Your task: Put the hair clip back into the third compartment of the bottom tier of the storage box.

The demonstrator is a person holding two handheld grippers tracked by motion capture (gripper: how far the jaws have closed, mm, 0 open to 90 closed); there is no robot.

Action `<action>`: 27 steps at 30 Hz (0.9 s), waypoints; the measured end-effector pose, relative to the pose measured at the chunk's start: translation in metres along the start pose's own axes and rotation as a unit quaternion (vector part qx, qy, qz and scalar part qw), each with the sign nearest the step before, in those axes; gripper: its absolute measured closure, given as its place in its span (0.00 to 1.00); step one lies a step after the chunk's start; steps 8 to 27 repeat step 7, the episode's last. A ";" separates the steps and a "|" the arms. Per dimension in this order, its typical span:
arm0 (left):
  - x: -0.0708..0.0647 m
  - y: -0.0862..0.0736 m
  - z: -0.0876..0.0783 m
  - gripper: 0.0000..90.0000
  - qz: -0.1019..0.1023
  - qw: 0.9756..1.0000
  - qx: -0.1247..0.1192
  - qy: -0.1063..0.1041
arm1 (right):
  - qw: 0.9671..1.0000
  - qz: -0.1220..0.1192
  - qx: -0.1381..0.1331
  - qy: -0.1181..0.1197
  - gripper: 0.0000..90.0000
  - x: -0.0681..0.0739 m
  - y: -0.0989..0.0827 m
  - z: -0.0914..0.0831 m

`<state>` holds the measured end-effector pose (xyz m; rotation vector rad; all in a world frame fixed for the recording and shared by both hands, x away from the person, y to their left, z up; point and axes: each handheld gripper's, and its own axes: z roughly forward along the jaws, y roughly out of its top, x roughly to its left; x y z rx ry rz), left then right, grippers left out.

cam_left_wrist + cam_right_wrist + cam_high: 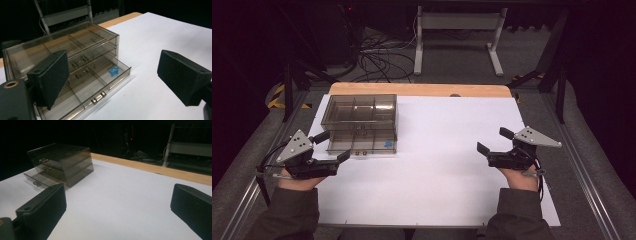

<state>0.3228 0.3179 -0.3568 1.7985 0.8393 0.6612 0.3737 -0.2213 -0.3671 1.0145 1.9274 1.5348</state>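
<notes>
I hold my left gripper (pixel 333 145), jaws spread, beside the open bottom drawer (pixel 100 86); light, brittle-looking plastic, best taken by its metal knob (pixel 98 97).

White-covered table (pixel 447 185) — a smoky drawer box (pixel 360 111) stands on it, perhaps plastic.

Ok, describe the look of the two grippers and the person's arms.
Each hand-held tool, the left gripper and the right gripper, is black, with two blocky jaws faced in rough dark padding, a grey three-cornered plate with small holes on top, and a thin dark cable trailing off. The sleeves are dark olive-grey.
</notes>
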 end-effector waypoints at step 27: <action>0.001 -0.001 0.001 0.13 -0.003 1.000 0.002 -0.002 | 1.000 0.000 0.002 0.001 0.01 0.000 0.000 0.002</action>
